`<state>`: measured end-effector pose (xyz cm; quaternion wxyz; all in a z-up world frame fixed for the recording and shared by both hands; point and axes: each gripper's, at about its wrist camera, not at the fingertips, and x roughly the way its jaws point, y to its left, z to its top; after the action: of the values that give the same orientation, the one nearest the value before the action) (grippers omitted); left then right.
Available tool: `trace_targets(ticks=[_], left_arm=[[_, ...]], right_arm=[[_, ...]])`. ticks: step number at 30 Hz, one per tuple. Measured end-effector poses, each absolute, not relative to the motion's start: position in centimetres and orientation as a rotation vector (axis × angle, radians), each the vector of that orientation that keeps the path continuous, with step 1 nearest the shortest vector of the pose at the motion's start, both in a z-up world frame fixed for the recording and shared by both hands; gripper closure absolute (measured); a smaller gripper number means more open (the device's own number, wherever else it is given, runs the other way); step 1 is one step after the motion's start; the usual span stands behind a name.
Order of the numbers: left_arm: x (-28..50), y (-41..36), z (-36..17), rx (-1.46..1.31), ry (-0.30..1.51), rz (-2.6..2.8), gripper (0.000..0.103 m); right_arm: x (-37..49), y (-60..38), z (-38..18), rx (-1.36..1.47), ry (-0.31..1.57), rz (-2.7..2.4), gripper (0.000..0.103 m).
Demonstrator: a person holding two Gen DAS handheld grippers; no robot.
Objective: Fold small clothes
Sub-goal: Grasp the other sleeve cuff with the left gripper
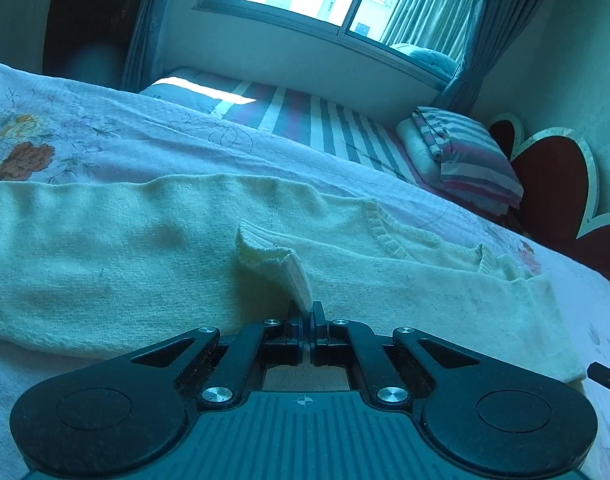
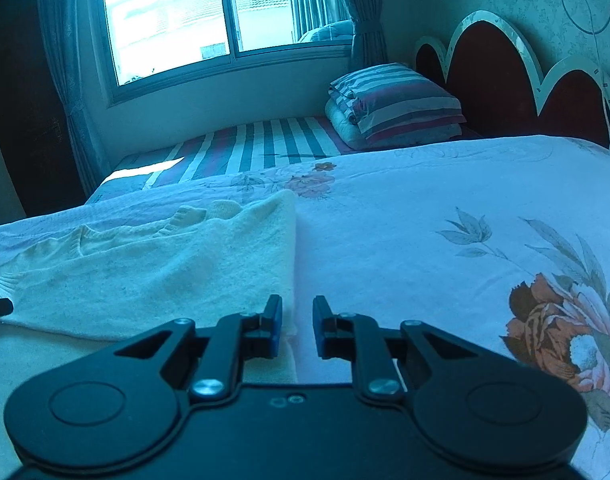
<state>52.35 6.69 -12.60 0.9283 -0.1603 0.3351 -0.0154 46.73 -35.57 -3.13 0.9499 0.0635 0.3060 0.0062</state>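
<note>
left gripper (image 1: 308, 312) clamped tight on a ribbed cuff (image 1: 281, 266) of the cream sweater (image 1: 125, 256), fold pinched up off the fabric. right gripper (image 2: 298, 312) jaws part open, nothing between them, poised over the sweater's right edge. sweater lies flat on the floral bedspread (image 2: 445, 200), well short of the bed's headboard end.

The cream sweater (image 1: 145, 248) is soft, fuzzy knit with ribbed edges. The floral bedspread (image 2: 445, 208) beneath looks like finely textured matt cloth. Both grippers' bodies are matt black plastic with shiny metal screws; the far pillow (image 2: 401, 100) is smooth striped fabric.
</note>
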Motion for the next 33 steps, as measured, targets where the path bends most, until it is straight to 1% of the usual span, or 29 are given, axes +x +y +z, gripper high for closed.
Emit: trace_targets(ticks=[2,7,9,10,11,13,14,15,17,18,20,22,23,24,26,29,31,33], left_arm=[[52.4,6.7,-12.7,-0.329,0.684,-0.032,0.101],[52.3,6.8,-12.6,-0.318,0.674,-0.03,0.101],[52.6,7.3,-12.8,-0.349,0.679,-0.017,0.086],[52.7,7.5,-12.8,-0.365,0.672,-0.009,0.072],[52.9,7.6,-12.9,-0.378,0.66,-0.009,0.068],[53.2,7.5,-12.9,-0.371,0.656,0.012,0.068],[53.3,7.5,-12.9,-0.373,0.651,0.017,0.095],[53.2,7.6,-12.9,-0.383,0.647,0.026,0.1],[52.9,7.9,-12.8,-0.395,0.623,0.043,0.1],[52.7,8.0,-12.8,-0.394,0.615,0.046,0.1],[52.6,8.1,-13.2,-0.415,0.634,0.055,0.1],[52.6,7.9,-13.7,-0.409,0.645,0.055,0.1],[52.5,7.8,-13.8,-0.401,0.643,0.051,0.1],[52.5,7.7,-13.9,-0.397,0.644,0.049,0.1],[52.6,7.9,-13.9,-0.407,0.645,0.047,0.1],[52.7,8.1,-14.1,-0.418,0.645,0.046,0.098],[52.7,8.1,-14.1,-0.418,0.644,0.047,0.098],[52.4,8.3,-13.9,-0.442,0.646,0.064,0.098]], right_arm=[[47.7,-35.2,-4.2,0.1,0.698,-0.006,0.085],[47.9,-35.4,-3.3,0.1,0.643,0.007,0.083],[49.3,-35.3,-2.7,0.103,0.624,0.014,0.08],[50.0,-35.2,-2.5,0.103,0.615,0.021,0.077],[51.0,-35.0,-2.2,0.098,0.605,0.032,0.077],[53.0,-34.4,-2.0,0.076,0.594,0.045,0.078],[54.2,-34.1,-2.1,0.063,0.602,0.046,0.081],[55.4,-33.9,-2.4,0.059,0.616,0.047,0.083],[56.9,-33.9,-3.0,0.062,0.64,0.052,0.087],[57.4,-33.9,-3.5,0.055,0.653,0.047,0.091],[58.0,-34.0,-4.4,0.029,0.67,0.03,0.095],[58.1,-34.3,-4.3,0.015,0.669,0.013,0.095],[58.0,-34.4,-4.1,0.024,0.669,0.009,0.091],[58.0,-34.5,-3.7,0.046,0.655,0.012,0.091],[58.3,-34.5,-3.2,0.054,0.624,0.022,0.086],[59.7,-34.1,-3.4,0.027,0.62,0.033,0.083],[60.9,-34.4,-4.7,0.017,0.691,-0.006,0.084],[60.3,-34.9,-4.3,0.042,0.689,-0.019,0.084]])
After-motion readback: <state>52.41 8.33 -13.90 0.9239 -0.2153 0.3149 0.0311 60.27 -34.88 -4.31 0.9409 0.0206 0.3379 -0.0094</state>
